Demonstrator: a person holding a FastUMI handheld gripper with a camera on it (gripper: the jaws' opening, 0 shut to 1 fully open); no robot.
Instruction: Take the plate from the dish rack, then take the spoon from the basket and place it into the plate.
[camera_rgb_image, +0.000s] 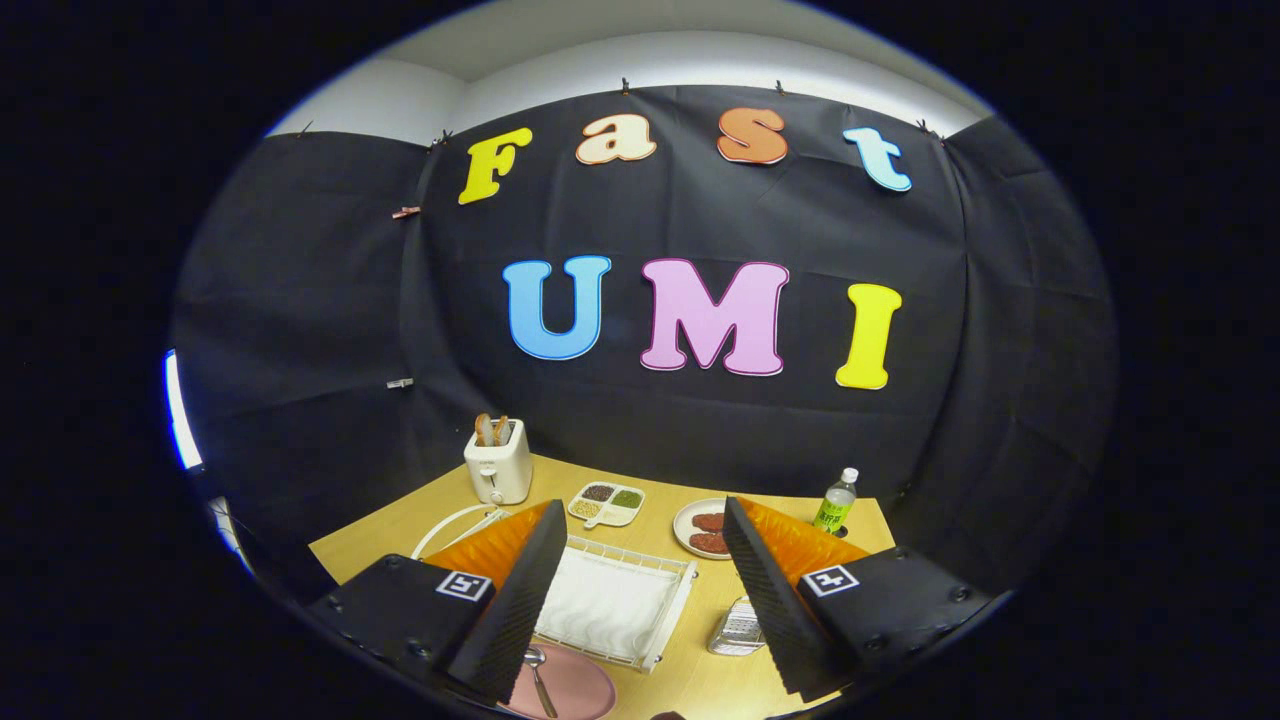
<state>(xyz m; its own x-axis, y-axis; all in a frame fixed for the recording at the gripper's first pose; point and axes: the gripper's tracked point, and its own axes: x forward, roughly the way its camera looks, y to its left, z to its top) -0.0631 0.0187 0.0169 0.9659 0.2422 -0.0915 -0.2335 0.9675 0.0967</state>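
A pink plate (580, 688) lies on the wooden table (400, 545) close below me, by my left finger. A metal spoon (538, 675) rests in the plate, its bowl toward the rack. The white wire dish rack (615, 605) with a white cloth in it sits between my fingers, just beyond the plate. A small metal mesh basket (737, 632) stands next to my right finger. My gripper (640, 600) is open, held above the table, with nothing between its fingers.
Further back stand a white toaster (498, 463) with bread, a divided white dish of grains (607, 503), a white plate with brown patties (703, 530) and a green-labelled bottle (836, 502). A white cable (450, 525) loops near the toaster.
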